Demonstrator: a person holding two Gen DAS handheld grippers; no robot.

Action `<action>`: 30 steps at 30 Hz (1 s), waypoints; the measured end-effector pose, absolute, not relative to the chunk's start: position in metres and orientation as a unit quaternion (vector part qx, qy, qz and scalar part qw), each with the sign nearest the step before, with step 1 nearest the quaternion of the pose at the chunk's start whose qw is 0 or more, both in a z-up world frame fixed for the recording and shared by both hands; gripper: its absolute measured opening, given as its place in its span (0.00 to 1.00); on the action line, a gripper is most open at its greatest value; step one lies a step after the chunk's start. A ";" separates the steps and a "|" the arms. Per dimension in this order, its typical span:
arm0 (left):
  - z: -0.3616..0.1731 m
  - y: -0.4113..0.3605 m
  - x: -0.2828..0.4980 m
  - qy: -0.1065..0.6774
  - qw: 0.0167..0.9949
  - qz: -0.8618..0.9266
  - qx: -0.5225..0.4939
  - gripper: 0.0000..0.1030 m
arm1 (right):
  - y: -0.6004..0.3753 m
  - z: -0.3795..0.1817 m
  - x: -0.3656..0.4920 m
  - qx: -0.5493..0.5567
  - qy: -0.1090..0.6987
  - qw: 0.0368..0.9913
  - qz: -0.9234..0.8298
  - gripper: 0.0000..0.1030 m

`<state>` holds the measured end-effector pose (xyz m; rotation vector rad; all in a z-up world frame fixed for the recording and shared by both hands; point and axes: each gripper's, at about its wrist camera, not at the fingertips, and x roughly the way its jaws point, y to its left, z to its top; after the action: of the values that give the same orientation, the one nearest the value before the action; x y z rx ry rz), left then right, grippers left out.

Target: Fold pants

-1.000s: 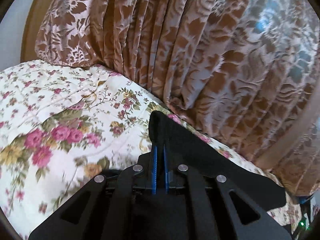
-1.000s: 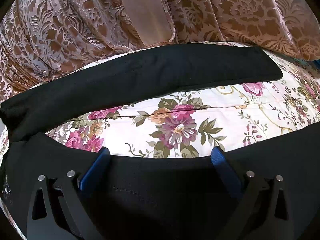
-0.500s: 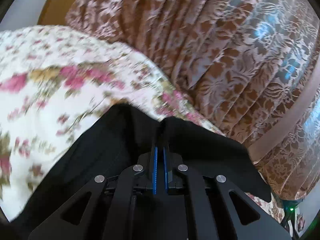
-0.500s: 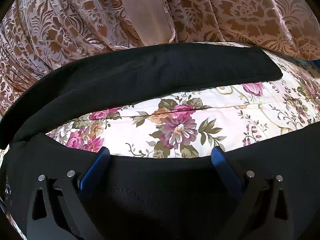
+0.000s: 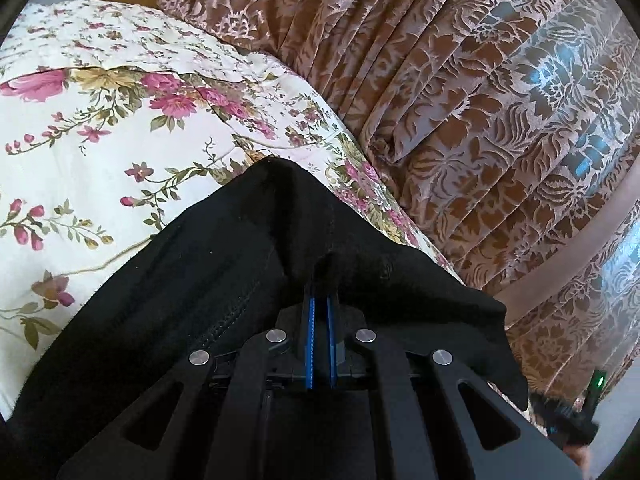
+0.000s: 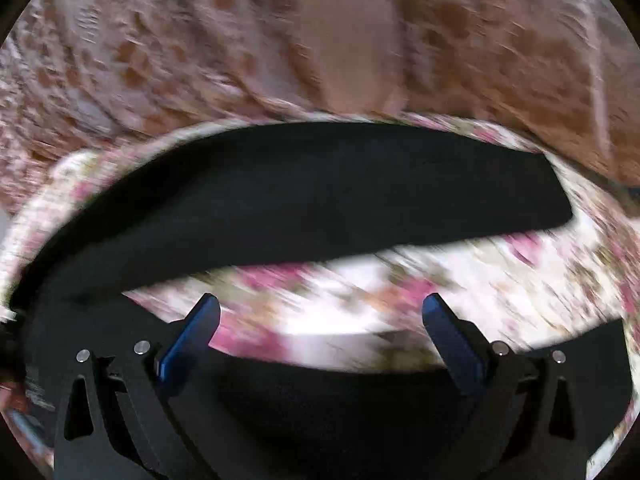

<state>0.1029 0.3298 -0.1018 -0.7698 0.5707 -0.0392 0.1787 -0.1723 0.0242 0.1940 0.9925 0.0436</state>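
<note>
The black pants (image 5: pixel 224 264) lie on a bed, and a fold of their cloth is pinched in the left tool (image 5: pixel 320 300): its two blue-padded fingers (image 5: pixel 310 344) stand almost together, with the dark fabric bunched up between and over their tips. From that pinch the cloth rises into a peak just ahead of the tool and drapes down on both sides, further to the tool's left, where a stitched seam runs along it, and more briefly to its right, where the edge ends in a hanging corner. Beneath the tool the fabric covers the whole lower part of the left wrist view.

In the right wrist view, which is heavily blurred, the pants (image 6: pixel 320 192) show as a long dark band lying across the bed ahead of the right tool (image 6: pixel 320 320), with more black cloth directly below and around the tool's body. The right tool is spread wide, its blue fingers (image 6: pixel 192 336) far apart, and nothing sits between them; a strip of bedspread shows in the gap. Whether the fingers touch the cloth beneath cannot be told.

The floral bedspread (image 5: pixel 104 128), cream with pink roses and green sprigs, stretches ahead and to the left of the left tool. Beyond the bed's edge, ahead and to the right of that tool, hangs a brown patterned curtain (image 5: pixel 460 80) in deep pleats; the same curtain (image 6: pixel 280 32) fills the far part of the right wrist view.
</note>
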 end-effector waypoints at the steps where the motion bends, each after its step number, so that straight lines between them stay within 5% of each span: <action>1: -0.102 0.330 0.103 0.274 0.887 -0.020 -0.372 0.04 | -0.166 0.026 0.189 0.116 0.485 0.866 0.037 0.98; 9: -0.103 0.331 0.102 0.268 0.885 -0.027 -0.380 0.04 | -0.142 0.031 0.288 0.319 0.508 0.796 0.082 0.97; 16: -0.104 0.333 0.102 0.266 0.882 -0.033 -0.387 0.04 | -0.116 0.011 0.333 0.326 0.550 0.769 0.022 0.91; 22: -0.105 0.333 0.100 0.265 0.881 -0.036 -0.390 0.04 | -0.116 -0.013 0.343 0.335 0.567 0.752 -0.009 0.60; 24: -0.106 0.333 0.101 0.264 0.881 -0.036 -0.391 0.04 | -0.119 -0.018 0.340 0.347 0.565 0.749 0.011 0.27; 26: -0.106 0.333 0.101 0.264 0.881 -0.036 -0.392 0.04 | -0.118 -0.017 0.337 0.350 0.561 0.749 0.037 0.13; 30: -0.106 0.333 0.100 0.263 0.879 -0.036 -0.395 0.04 | -0.123 0.005 0.316 0.351 0.539 0.763 0.066 0.12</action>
<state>0.1005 0.3332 -0.1058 -0.8235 0.5491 -0.0758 0.3156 -0.1230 0.0051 0.7629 1.1734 0.1444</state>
